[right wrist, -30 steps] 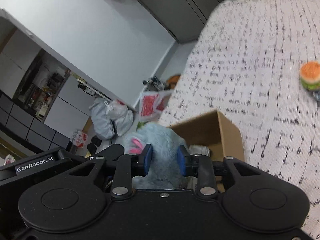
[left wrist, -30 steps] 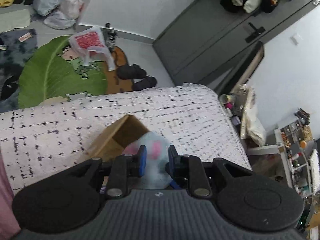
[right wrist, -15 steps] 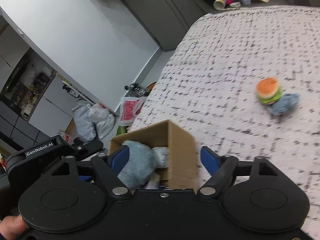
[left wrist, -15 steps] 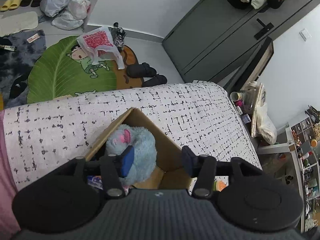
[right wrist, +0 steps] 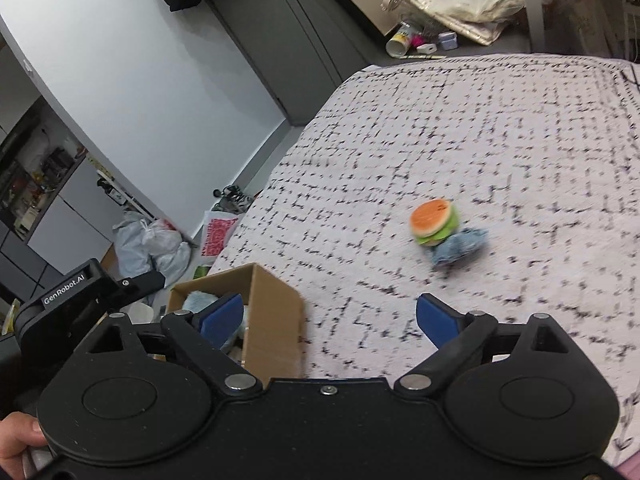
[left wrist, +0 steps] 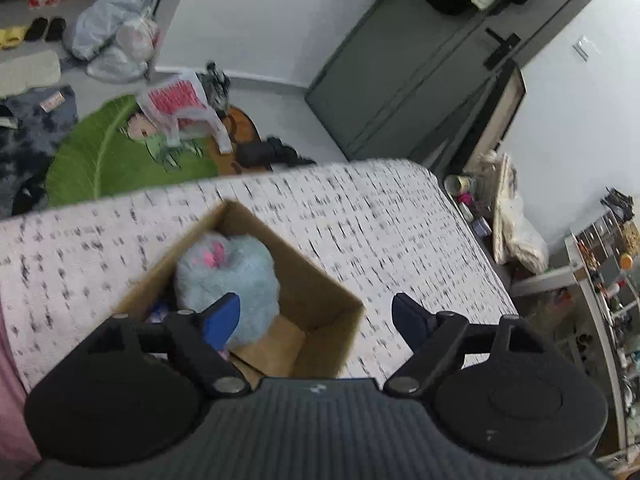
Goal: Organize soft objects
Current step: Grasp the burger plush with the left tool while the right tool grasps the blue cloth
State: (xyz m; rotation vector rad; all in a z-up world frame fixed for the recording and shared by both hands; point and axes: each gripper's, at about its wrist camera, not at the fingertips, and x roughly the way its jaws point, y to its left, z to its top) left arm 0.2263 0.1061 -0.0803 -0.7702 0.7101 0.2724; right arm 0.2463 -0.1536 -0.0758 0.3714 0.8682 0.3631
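Observation:
A light blue plush with pink ears (left wrist: 232,276) lies inside an open cardboard box (left wrist: 320,320) on the bed. My left gripper (left wrist: 316,316) is open and empty above the box's near side. In the right wrist view the box (right wrist: 272,316) stands at the lower left with the plush (right wrist: 200,300) showing inside. My right gripper (right wrist: 328,320) is open and empty above the bed beside the box. A plush burger (right wrist: 434,222) lies further out on the bed, against a small blue-grey soft item (right wrist: 460,246).
The bed has a white cover with black dashes (right wrist: 480,140). Past its edge the floor holds a green leaf rug (left wrist: 104,160), plastic bags (left wrist: 116,44), black shoes (left wrist: 268,152) and a grey wardrobe (left wrist: 400,80). Clutter lines the bedside (left wrist: 508,216).
Both grippers held the blue plush over the box, then opened and let it drop in. Both have since pulled back and up; the right view has swung toward the burger.

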